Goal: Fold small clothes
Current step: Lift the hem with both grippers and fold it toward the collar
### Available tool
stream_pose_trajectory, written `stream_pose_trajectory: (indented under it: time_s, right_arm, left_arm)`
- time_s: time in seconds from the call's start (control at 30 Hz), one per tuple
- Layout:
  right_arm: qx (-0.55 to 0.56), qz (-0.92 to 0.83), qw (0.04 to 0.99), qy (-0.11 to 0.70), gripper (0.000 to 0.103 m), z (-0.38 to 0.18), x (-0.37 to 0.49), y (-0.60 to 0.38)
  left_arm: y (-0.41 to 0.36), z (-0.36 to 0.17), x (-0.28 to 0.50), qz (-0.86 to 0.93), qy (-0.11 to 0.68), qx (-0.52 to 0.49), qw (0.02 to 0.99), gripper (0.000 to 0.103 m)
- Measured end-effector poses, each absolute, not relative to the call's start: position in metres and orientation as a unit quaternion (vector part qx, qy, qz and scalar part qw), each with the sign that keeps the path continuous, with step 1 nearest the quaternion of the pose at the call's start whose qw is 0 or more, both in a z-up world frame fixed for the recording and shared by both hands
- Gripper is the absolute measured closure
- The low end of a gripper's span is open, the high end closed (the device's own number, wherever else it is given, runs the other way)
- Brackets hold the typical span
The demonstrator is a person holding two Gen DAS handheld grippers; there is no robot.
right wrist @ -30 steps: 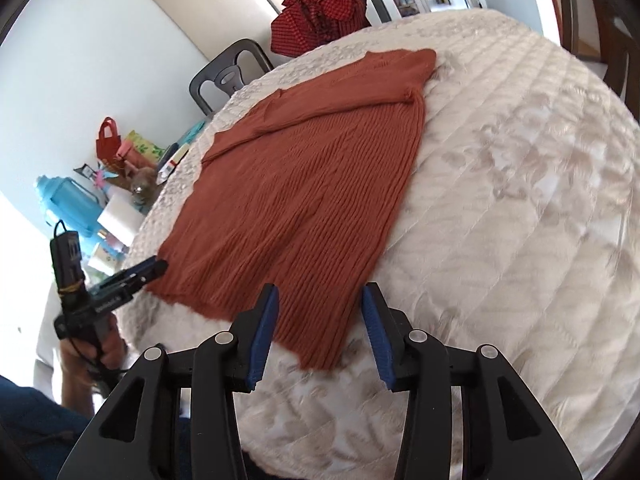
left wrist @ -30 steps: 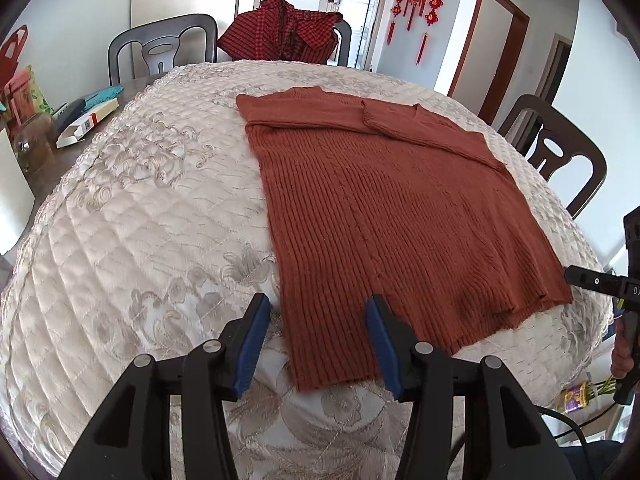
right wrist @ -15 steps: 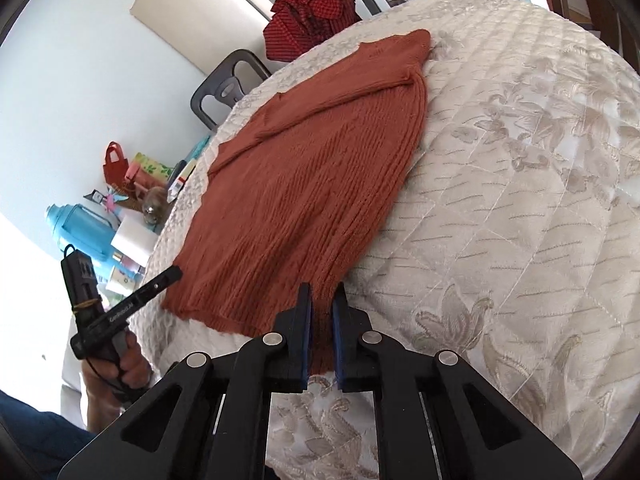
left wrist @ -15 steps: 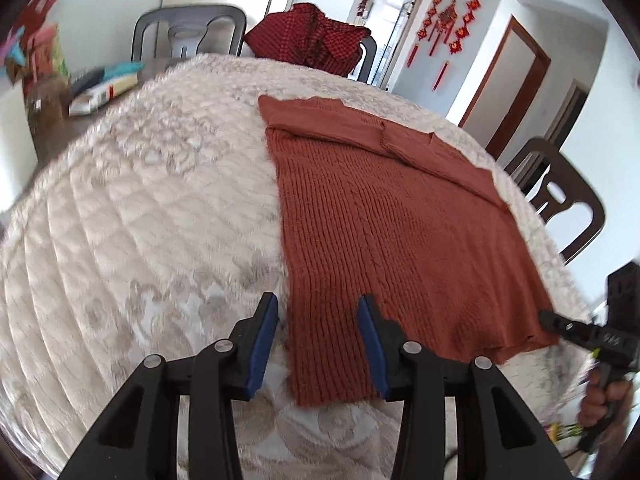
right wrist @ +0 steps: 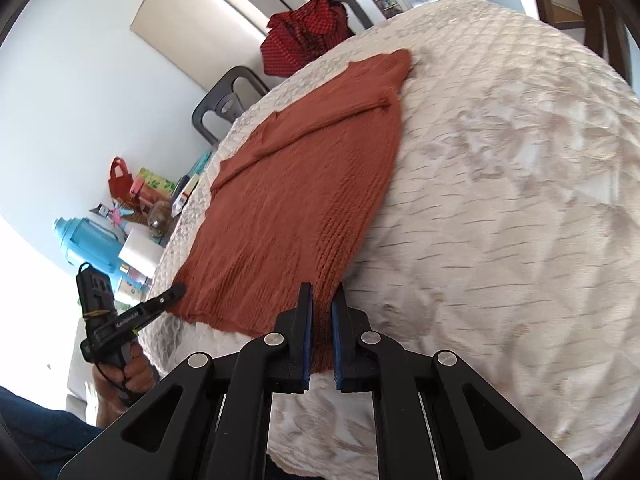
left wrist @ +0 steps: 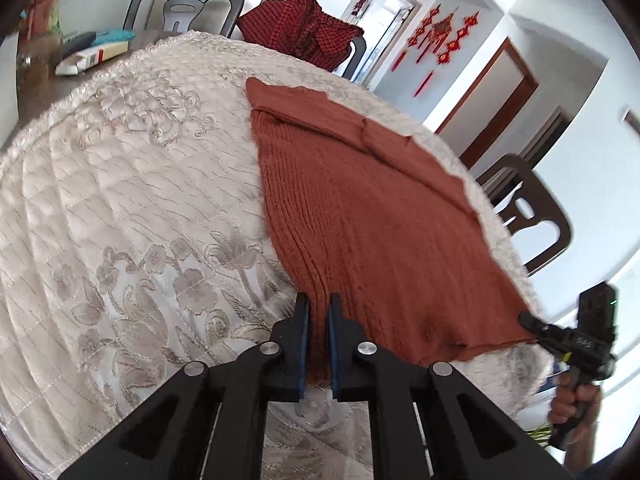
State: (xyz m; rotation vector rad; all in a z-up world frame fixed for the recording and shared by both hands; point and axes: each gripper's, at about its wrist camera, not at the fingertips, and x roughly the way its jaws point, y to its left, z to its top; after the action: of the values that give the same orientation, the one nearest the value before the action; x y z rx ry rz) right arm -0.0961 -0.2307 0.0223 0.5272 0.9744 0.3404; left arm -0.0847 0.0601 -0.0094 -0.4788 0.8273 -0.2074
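A rust-red knitted sweater point(left wrist: 360, 208) lies flat on the quilted cream table cover point(left wrist: 120, 220), sleeves folded across its far end. My left gripper point(left wrist: 318, 312) is shut on the sweater's near left hem corner. My right gripper point(right wrist: 322, 304) is shut on the near right hem corner of the sweater point(right wrist: 296, 208). Each gripper shows in the other's view: the right one point(left wrist: 532, 320) at the hem's right end, the left one point(right wrist: 172, 294) at the hem's left end.
Dark chairs point(left wrist: 184, 4) stand around the table; one point(left wrist: 524, 216) is on the right. A red checked garment point(left wrist: 304, 36) hangs on a far chair. Boxes point(left wrist: 92, 56) lie at the far left, with a blue flask point(right wrist: 88, 248) and bags nearby.
My left gripper has closed on the left hem corner. My right gripper closed on the right corner half a second ago and stays shut. Both have moved in low to the hem.
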Motion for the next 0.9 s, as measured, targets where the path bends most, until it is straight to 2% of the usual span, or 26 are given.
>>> stream_pose_trajectory:
  time_s: [0.33, 0.63, 0.77, 0.9]
  right_arm:
    - [0.281, 0.177, 0.831, 0.447, 0.096, 0.024, -0.100, -0.239]
    - [0.274, 0.246, 0.853, 0.369, 0.096, 0.084, -0.114, -0.231]
    - [0.272, 0.255, 0.868, 0.328, 0.096, 0.106, -0.104, -0.231]
    - [0.288, 0.240, 0.872, 0.313, 0.096, 0.104, -0.069, -0.239]
  left_arm:
    - [0.082, 0.013, -0.098, -0.144, 0.339, -0.284, 0.885, 0.094]
    - [0.089, 0.079, -0.112, -0.159, 0.264, -0.263, 0.914, 0.094]
    - [0.094, 0.091, -0.091, -0.159, 0.243, -0.257, 0.922, 0.094]
    - [0.099, 0.089, -0.049, -0.148, 0.243, -0.270, 0.920, 0.094]
